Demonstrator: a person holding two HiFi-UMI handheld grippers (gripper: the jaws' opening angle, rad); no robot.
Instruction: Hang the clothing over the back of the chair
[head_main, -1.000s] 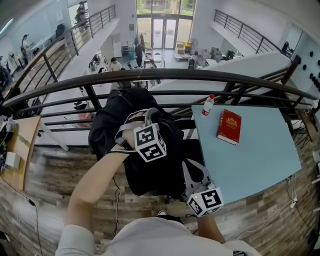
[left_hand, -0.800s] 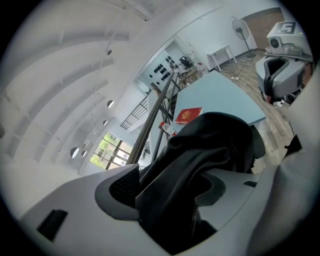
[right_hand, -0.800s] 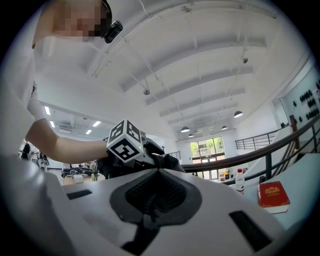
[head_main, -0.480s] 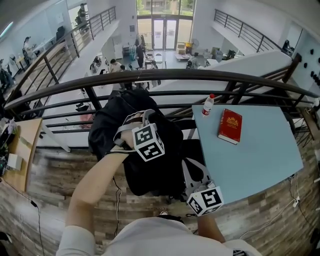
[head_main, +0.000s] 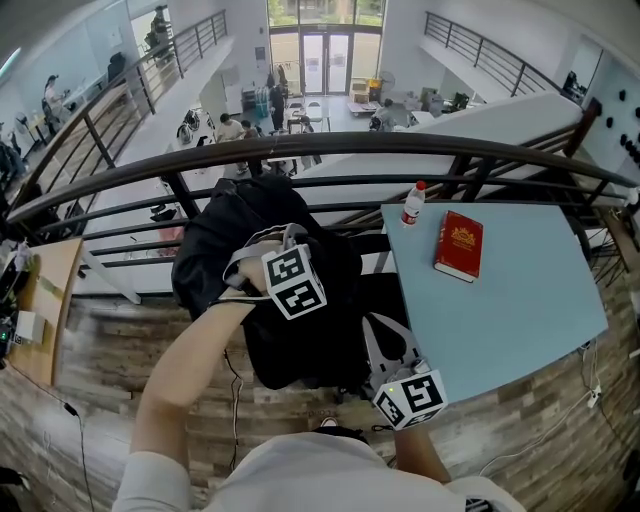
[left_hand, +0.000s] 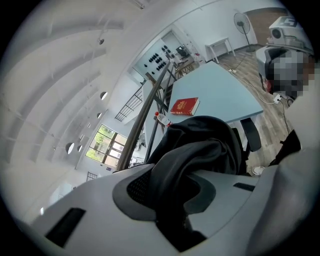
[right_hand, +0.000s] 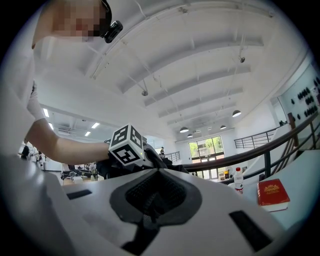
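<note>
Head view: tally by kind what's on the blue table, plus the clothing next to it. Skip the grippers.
black garment: 1
red book: 1
bottle: 1
Total: 3

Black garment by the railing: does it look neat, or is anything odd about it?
The black garment sits bunched in a lumpy heap, not spread flat. The left hand-held gripper has just been closing, with a fold between its jaws. The red book and bottle look tidy.
</note>
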